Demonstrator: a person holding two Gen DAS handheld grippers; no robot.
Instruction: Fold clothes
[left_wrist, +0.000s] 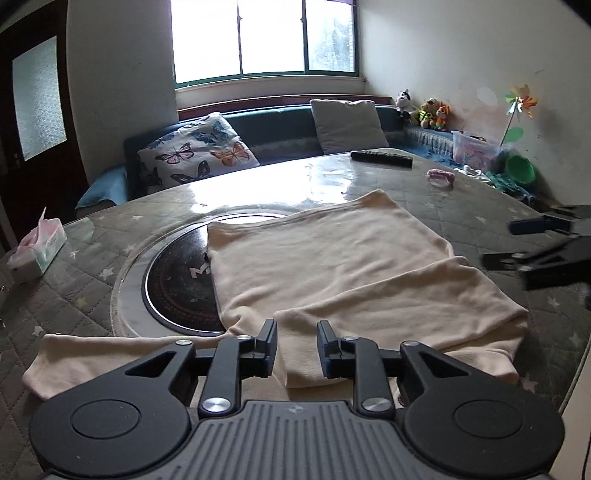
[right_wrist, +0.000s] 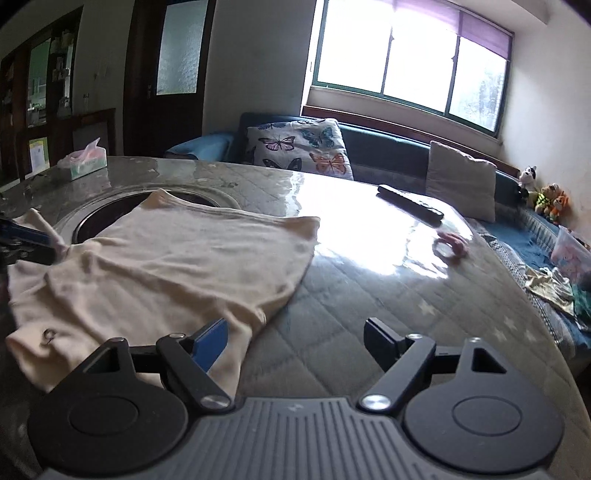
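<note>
So I've got one shirt (left_wrist: 332, 266), cream coloured, lying flat near the middle of the table (left_wrist: 461, 192), partly over the dark round hob (left_wrist: 177, 284) set into it. One sleeve is folded in across the body, the other trails out toward the near left edge.

Two tongs. My left gripper (left_wrist: 297, 339) sits over the near edge of the shirt with its jaws a little apart; cloth lies below the gap, but the pads aren't pinching it. My right gripper (right_wrist: 295, 336) is wide open, nothing between the jaws, one finger over the shirt's edge and the other over bare table.

Other stuff, one each: remote (left_wrist: 380, 159) toward the far edge, a small pink thing (left_wrist: 439, 178) near it, tissue box (left_wrist: 37, 251) at the left edge. Two cushions (left_wrist: 199, 151) on the sofa, three plush toys (left_wrist: 424, 109).

The left view alone shows the pinwheel (left_wrist: 519, 101) and green bowl (left_wrist: 521, 170). Only the right view catches the small metal ring (right_wrist: 49, 335) on the shirt and the shelves past the door.
</note>
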